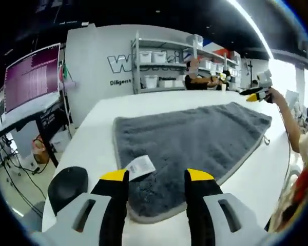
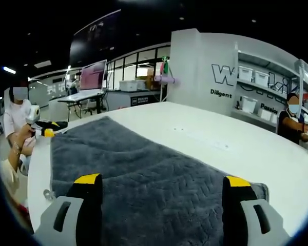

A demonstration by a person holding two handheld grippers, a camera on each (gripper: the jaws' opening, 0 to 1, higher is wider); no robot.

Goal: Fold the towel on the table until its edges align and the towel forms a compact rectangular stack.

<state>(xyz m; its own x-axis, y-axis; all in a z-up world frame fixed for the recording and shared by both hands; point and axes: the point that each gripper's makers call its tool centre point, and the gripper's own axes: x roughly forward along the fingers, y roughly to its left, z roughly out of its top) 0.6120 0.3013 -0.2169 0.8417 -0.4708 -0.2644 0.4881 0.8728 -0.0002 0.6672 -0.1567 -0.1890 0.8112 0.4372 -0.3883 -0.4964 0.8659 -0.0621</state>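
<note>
Lying flat on the white bench (image 1: 97, 128), the grey towel (image 1: 195, 141) has your left tool (image 1: 156, 177) and right tool (image 2: 161, 180) over opposite ends, both spread wide and gripping nothing.

Towel (image 1: 195, 141) flat on table (image 1: 143, 105), grippers at opposite ends.

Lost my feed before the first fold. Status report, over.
Left gripper open at tag corner. Right gripper open above towel. Towel flat, unfolded on table. Nothing in the way.
</note>
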